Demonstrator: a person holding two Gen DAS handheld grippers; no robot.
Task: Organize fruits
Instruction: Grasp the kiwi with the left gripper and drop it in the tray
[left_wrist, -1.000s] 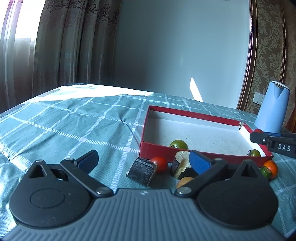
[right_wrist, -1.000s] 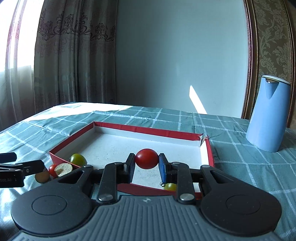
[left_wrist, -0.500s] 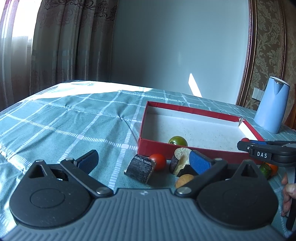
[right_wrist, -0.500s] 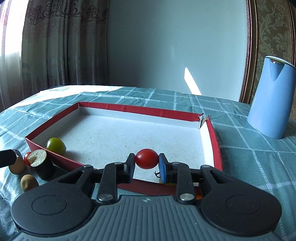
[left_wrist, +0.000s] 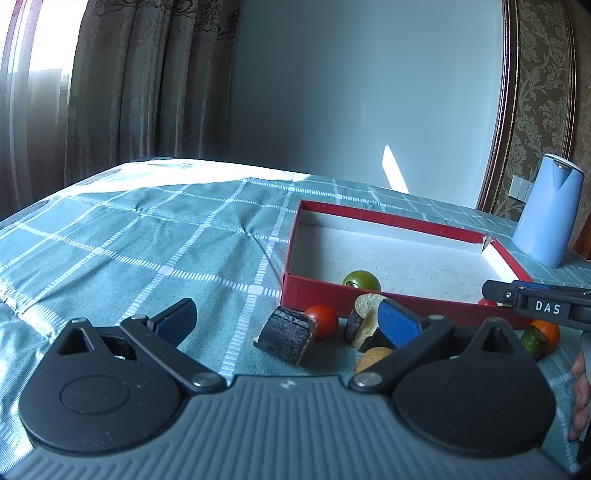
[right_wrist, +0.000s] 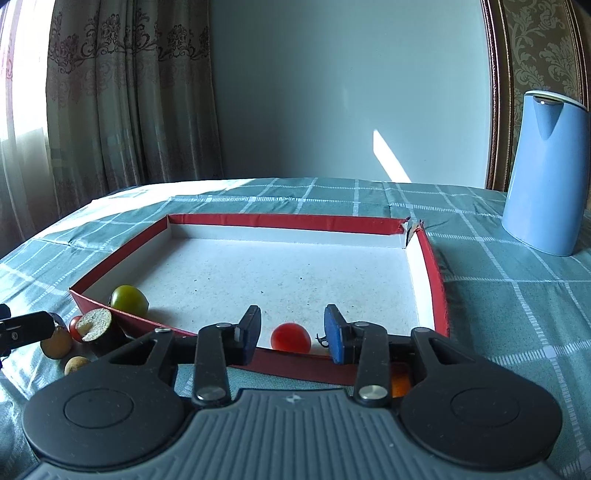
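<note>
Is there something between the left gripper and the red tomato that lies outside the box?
Partly. The dark cut block lies on the cloth just in front of the red tomato, on the open left gripper's side. The tomato's right side looks free, up to the cut eggplant piece.

Orange fruit (right_wrist: 400, 384): mostly hidden behind the right gripper's arm, kind not tellable.
Small stem or speck (right_wrist: 322, 340) beside the blue pad: too small to identify.
Red tomato (left_wrist: 487, 302) in the left view: only a sliver shows (the right gripper's finger covers the rest).
Hand (left_wrist: 580, 397): cut off at the right edge.
Tan round fruit (left_wrist: 373, 357): lower part hidden.
</note>
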